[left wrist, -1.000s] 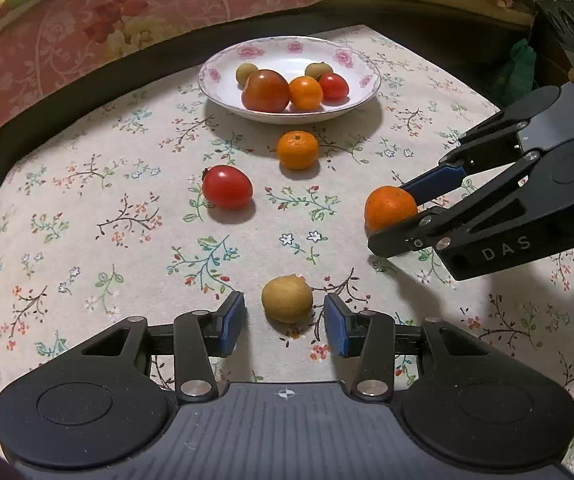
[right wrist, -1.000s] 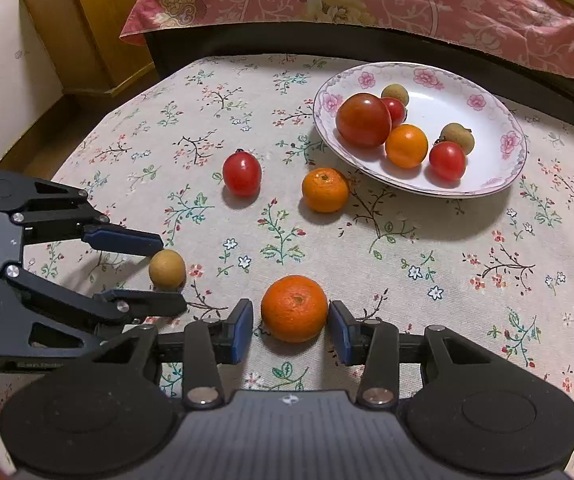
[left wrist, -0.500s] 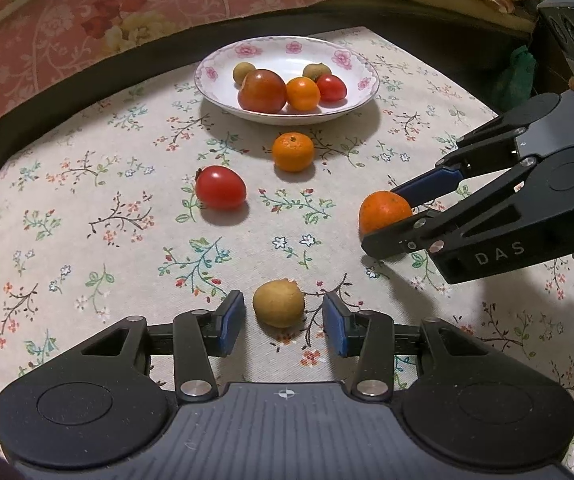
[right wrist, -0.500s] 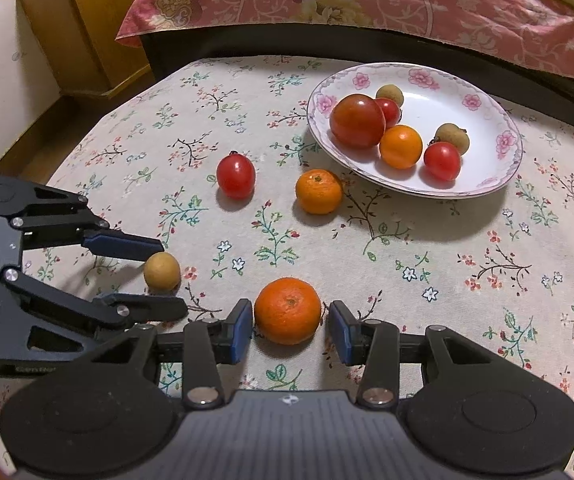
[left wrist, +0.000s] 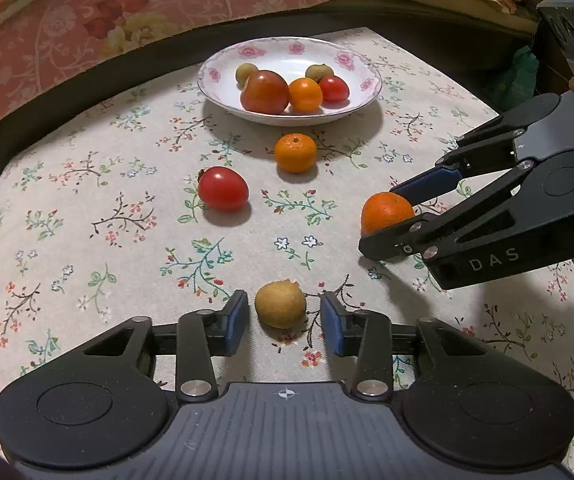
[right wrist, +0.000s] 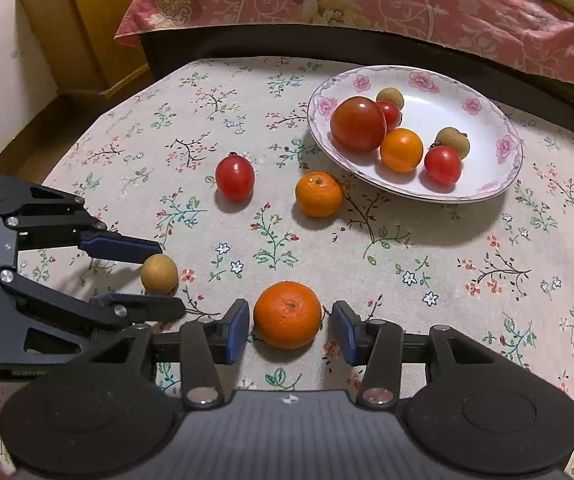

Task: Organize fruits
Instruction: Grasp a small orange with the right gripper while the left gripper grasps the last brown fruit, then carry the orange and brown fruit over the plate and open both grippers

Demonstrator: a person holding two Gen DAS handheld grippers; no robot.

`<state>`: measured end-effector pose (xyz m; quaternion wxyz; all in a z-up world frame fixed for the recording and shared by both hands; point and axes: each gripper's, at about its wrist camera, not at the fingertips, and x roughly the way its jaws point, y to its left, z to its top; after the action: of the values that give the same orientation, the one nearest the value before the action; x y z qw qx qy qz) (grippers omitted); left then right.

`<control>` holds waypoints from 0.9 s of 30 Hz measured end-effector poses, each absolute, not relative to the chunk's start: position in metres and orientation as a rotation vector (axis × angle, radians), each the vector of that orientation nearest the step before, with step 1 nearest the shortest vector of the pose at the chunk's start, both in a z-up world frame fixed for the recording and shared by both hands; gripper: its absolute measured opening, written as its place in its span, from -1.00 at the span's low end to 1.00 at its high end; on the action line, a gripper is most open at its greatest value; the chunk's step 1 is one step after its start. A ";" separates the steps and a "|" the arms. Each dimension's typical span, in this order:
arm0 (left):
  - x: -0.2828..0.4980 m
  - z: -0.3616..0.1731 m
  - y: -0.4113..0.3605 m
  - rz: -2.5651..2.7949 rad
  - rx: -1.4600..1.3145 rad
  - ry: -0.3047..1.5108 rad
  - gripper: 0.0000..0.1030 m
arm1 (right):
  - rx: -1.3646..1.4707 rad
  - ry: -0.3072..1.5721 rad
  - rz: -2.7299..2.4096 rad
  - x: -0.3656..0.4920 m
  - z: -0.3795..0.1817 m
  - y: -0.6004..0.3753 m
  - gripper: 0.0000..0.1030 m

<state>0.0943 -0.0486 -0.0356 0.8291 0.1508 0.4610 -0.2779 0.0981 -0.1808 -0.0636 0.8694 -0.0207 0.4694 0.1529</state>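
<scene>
Both grippers are spread wide, left gripper (left wrist: 283, 316) straddling the longan (left wrist: 280, 305), right gripper (right wrist: 289, 328) the mandarin (right wrist: 287, 315), each lined up to grab for the plate (right wrist: 499, 184).

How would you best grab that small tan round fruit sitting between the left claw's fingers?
Squeeze the small tan round fruit across its widest middle, coming in low and level as the left gripper is. It is a ball resting on the tablecloth, so higher pads could slip off.
</scene>
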 end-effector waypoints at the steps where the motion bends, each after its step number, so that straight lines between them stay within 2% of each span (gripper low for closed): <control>1: 0.095 -0.035 -0.049 -0.587 0.321 0.978 -0.19 | -0.046 0.984 0.313 0.098 -0.063 -0.181 -0.20; 4: 0.095 -0.035 -0.049 -0.586 0.327 0.978 -0.31 | -0.045 0.988 0.317 0.099 -0.062 -0.180 -0.32; 27: 0.112 -0.012 -0.070 -0.590 0.309 0.880 -0.32 | -0.011 0.923 0.268 0.099 -0.040 -0.193 -0.33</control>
<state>0.1115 -0.0703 -0.0116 0.8516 0.1469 0.4178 -0.2805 0.0994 -0.1932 -0.0401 0.8868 -0.0054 0.4438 0.1288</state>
